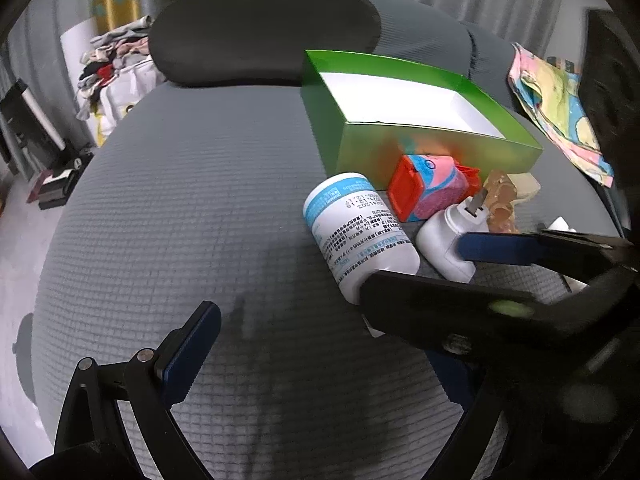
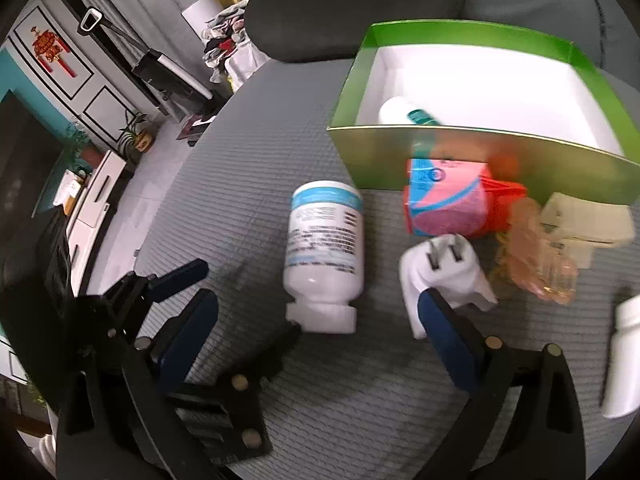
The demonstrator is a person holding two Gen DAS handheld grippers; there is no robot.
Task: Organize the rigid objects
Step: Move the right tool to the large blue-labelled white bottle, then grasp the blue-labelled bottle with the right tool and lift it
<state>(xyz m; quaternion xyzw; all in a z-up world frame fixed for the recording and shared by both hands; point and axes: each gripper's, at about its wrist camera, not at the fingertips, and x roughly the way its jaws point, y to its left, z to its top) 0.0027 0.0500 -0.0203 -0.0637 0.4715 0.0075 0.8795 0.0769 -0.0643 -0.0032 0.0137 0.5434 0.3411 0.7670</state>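
Step in hand: pick approach. Right gripper [image 2: 316, 320] hangs over the lying white pill bottle [image 2: 324, 256], jaws wide apart, nothing between the pads; the bottle's cap end sits just ahead of the gap. Left gripper [image 1: 320, 352] also has its jaws apart and empty, hovering over bare grey quilted surface [image 1: 180, 220], which looks like a bed or cushion.

Next move, my read: drop the right jaws astride the bottle body, close, lift, carry to the green box [image 2: 472, 160] just behind. Bottle is round and lying down, so it may roll.

Count outside the box:
- pill bottle: 1
- white plug adapter [image 2: 440, 276]: 1
- pink/red carton [image 2: 448, 204]: 1
- clear amber piece [image 2: 540, 256]: 1
- beige block [image 2: 588, 224]: 1
- second white bottle [image 2: 624, 360] at frame edge: 1

Inside the box: 1 white item with teal [image 2: 404, 114], partly hidden.
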